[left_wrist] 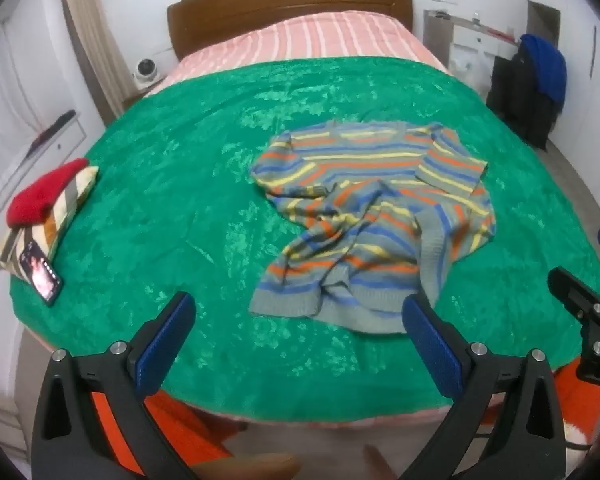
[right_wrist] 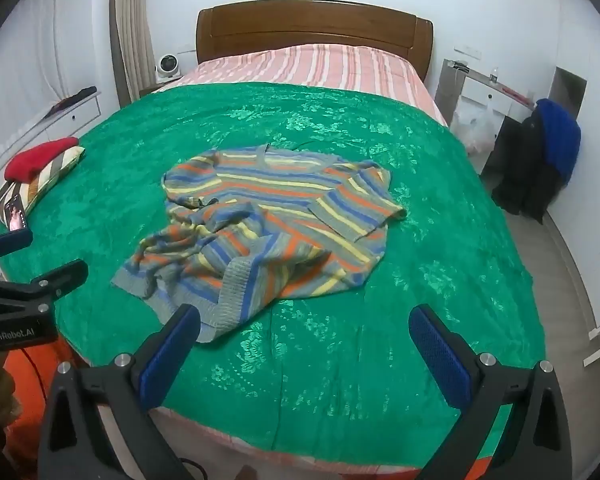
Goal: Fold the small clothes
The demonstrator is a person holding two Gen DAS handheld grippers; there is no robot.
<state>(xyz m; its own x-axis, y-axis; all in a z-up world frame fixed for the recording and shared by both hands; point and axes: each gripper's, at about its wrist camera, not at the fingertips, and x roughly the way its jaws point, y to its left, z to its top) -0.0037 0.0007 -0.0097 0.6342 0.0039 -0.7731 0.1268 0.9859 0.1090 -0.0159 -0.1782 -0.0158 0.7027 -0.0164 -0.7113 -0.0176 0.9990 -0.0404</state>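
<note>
A striped knit sweater [left_wrist: 376, 216], grey with orange, blue and yellow bands, lies crumpled on the green blanket [left_wrist: 179, 184]; its lower half is bunched and folded over itself. It also shows in the right wrist view [right_wrist: 275, 232]. My left gripper [left_wrist: 300, 312] is open and empty, held above the bed's near edge, with the sweater's hem just beyond its right finger. My right gripper [right_wrist: 304, 324] is open and empty, with its left finger over the sweater's near hem corner. The right gripper's side shows in the left wrist view [left_wrist: 584, 308], and the left gripper's side in the right wrist view [right_wrist: 35, 284].
A red folded garment [left_wrist: 43, 196] lies on a striped cushion [left_wrist: 59, 220] at the bed's left edge, with a lit phone [left_wrist: 41, 268] beside it. A wooden headboard [left_wrist: 291, 4] stands at the far end. Dark and blue clothes [right_wrist: 548, 152] hang at the right.
</note>
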